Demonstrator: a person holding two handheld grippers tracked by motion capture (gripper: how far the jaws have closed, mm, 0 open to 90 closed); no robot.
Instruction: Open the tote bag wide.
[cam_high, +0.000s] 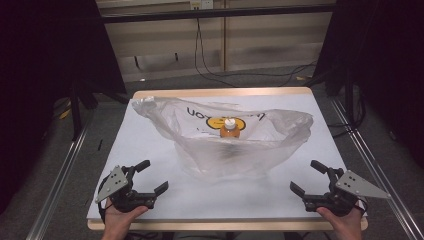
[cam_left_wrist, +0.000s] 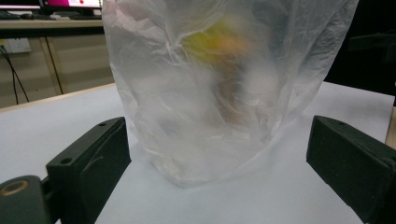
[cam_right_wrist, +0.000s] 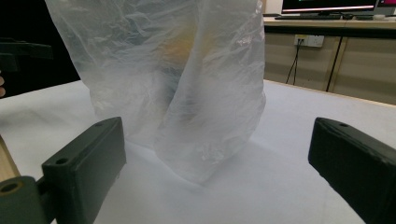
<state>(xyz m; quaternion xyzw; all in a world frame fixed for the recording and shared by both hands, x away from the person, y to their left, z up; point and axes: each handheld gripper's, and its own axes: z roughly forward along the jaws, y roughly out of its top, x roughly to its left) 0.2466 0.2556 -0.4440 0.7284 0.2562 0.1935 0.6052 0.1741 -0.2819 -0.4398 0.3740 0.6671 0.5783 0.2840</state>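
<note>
Plastic bag (cam_high: 225, 140) standing mid-table on the white table (cam_high: 150, 145), mouth open upward. From the high view, inside it: an orange bottle (cam_high: 230, 131) with a white cap, upright. Through the gripper views, just a yellow-orange blur behind crinkled film. Left gripper (cam_high: 150, 179) and right gripper (cam_high: 306, 178) near the front edge, well apart from the bag, jaws spread wide, holding nothing.

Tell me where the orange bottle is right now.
In the high view, the orange bottle stands upright inside the clear plastic bag at the table's middle, beyond both open claws.
</note>
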